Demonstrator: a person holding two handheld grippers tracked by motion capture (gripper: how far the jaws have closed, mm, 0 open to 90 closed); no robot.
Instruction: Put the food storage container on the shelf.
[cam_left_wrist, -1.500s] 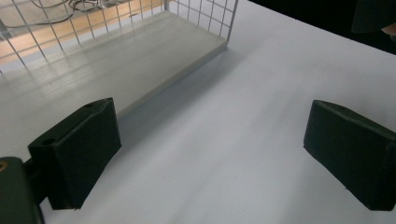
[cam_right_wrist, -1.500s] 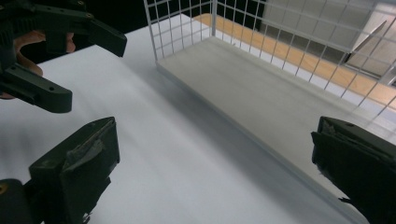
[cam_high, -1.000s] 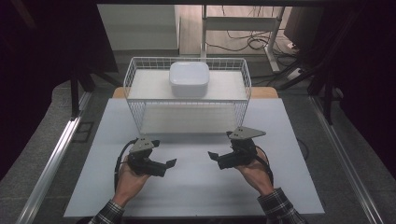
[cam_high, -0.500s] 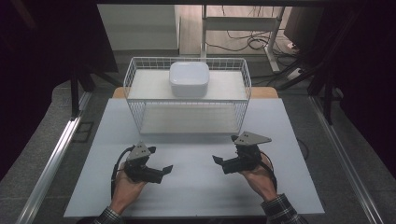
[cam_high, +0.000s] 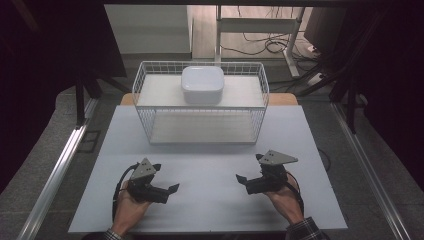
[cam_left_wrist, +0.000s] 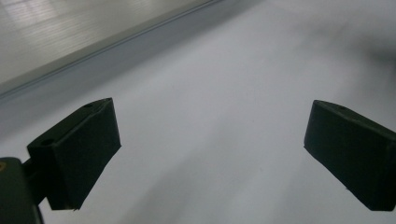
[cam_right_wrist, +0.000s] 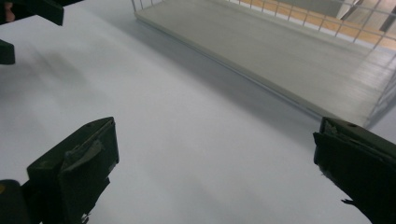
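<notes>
Left gripper (cam_high: 172, 189) and right gripper (cam_high: 241, 179) both wide (nothing held), near wire basket (cam_high: 145, 116)

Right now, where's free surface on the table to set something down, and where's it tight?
Free: the white tabletop strip between the wire basket and the two grippers, plus the gap between the left gripper and right gripper. Inside the basket, the lower board is bare. Crowded: the upper shelf's middle, taken by the white container.
</notes>
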